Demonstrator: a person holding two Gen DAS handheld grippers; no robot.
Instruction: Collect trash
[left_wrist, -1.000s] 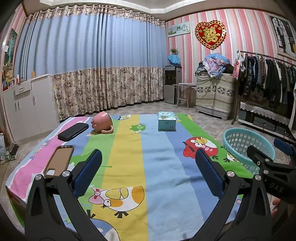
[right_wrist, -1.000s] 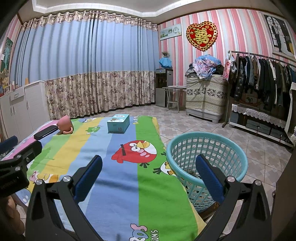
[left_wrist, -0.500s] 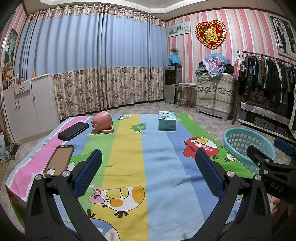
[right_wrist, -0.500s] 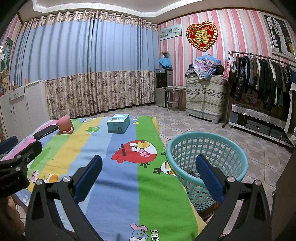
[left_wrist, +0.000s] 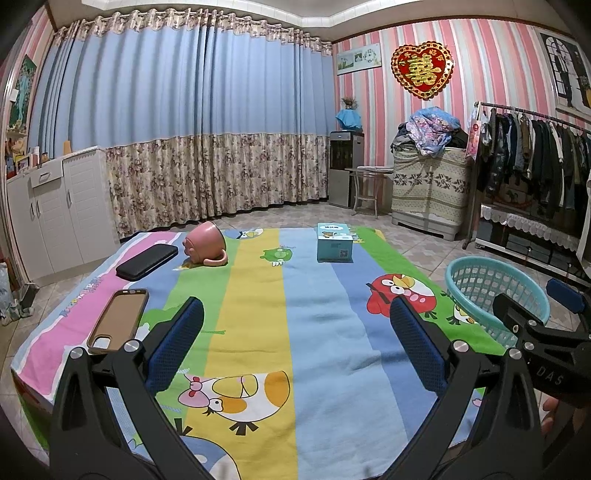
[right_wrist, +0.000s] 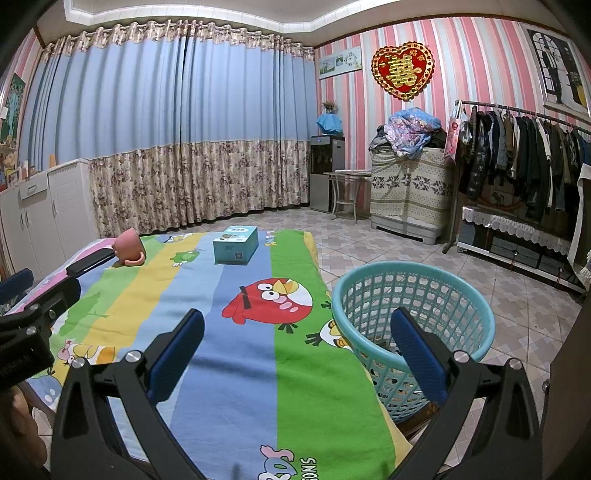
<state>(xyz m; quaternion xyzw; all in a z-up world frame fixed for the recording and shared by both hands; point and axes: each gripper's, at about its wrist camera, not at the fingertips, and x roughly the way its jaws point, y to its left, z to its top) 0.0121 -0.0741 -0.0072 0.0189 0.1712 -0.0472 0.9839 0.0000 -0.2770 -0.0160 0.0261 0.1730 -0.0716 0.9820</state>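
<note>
Both grippers empty, jaws spread: left gripper (left_wrist: 295, 347), right gripper (right_wrist: 297, 347). Likely trash: the blue cardboard box (left_wrist: 334, 247) at the blanket's (left_wrist: 255, 332) far end, well apart from the laundry basket (right_wrist: 413, 325). Probably light, stiff, crushable; pinch across short sides.

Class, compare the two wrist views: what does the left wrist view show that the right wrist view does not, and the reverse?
Only the left wrist view: the brown phone case near the blanket's edge. Only the right wrist view: the basket's inside and the "SONS" lettering. Both: the tipped pink mug, blue box, black case, and open left hand-held gripper and right hand-held gripper.
</note>
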